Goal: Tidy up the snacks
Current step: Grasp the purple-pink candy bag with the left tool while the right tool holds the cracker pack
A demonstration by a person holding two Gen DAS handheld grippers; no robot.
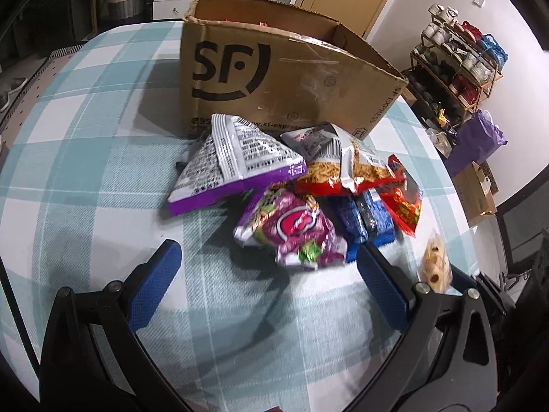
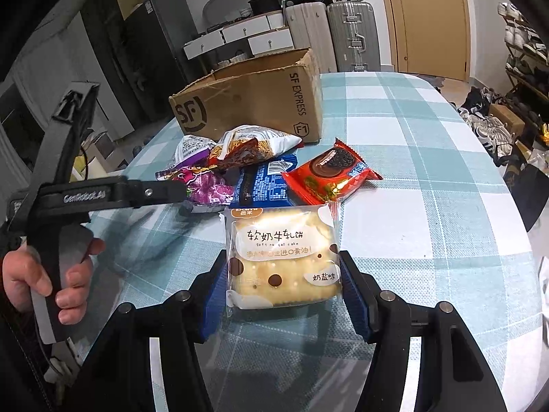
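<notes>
A pile of snack packets lies in front of an open SF cardboard box point(image 1: 288, 79), which also shows in the right wrist view point(image 2: 250, 103). My left gripper point(image 1: 267, 257) is open just short of a pink-purple packet point(image 1: 295, 230), beside a purple-edged bag point(image 1: 233, 158), a blue packet point(image 1: 367, 219) and a red noodle bag point(image 1: 353, 171). My right gripper point(image 2: 283, 271) is shut on a clear-wrapped cream cracker packet point(image 2: 281, 257) and holds it above the table. A red Oreo packet point(image 2: 333, 175) lies beyond it.
The table has a teal and white checked cloth point(image 1: 85, 158). A shoe rack point(image 1: 456, 65) and a purple bag point(image 1: 477, 140) stand off the right side. Suitcases point(image 2: 329, 34) and drawers stand behind the box. The left hand-held gripper body point(image 2: 103, 192) reaches in from the left.
</notes>
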